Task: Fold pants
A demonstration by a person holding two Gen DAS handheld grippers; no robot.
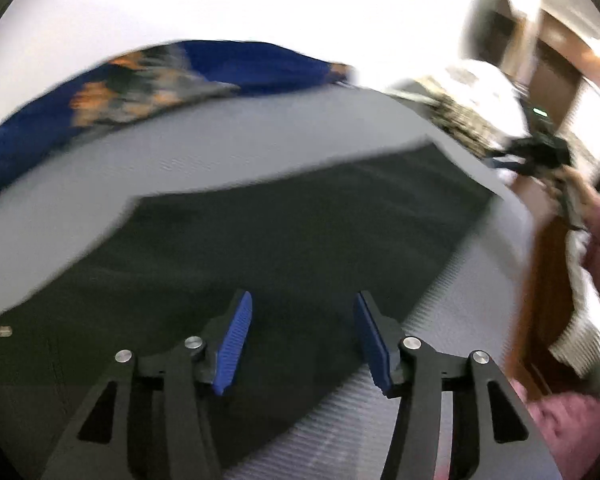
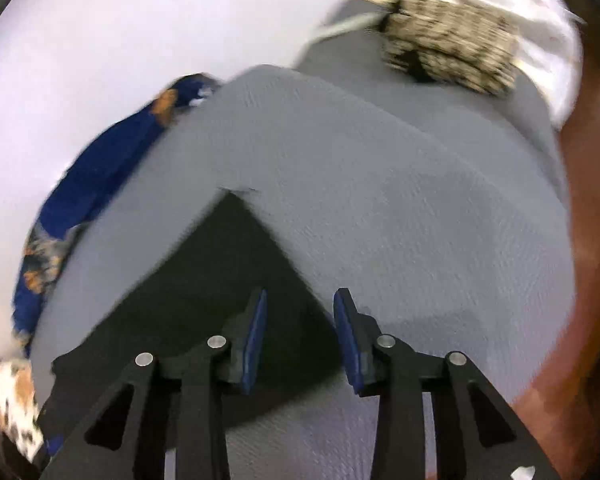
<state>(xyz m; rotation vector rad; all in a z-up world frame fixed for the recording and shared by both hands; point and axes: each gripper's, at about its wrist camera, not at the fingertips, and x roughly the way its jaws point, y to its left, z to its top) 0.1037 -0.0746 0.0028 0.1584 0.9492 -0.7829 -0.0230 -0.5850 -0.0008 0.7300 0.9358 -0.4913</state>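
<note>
Risk first: the dark pants (image 1: 284,236) lie flat on a grey ribbed cover (image 1: 236,148), and both tongs are parted with nothing between the pads, so any fold they have laid is held only by the cloth's own weight. A springy layer could slide back or open, and a pad that dips low again could catch an edge and drag it out of line. Both views are smeared by motion, so how tidy the edges are cannot be told.

In the left wrist view the pants fill the middle and lower left of the frame, and the left tongs (image 1: 303,340) hang above them at the bottom centre, tilted steeply down, jaws wide. The right tongs (image 2: 300,340) sit at the bottom centre of the right wrist view, also pitched down, jaws narrower yet clear of cloth, over a pointed corner of the pants (image 2: 224,288). A blue patterned cloth (image 2: 100,184) lies along the left.
</note>
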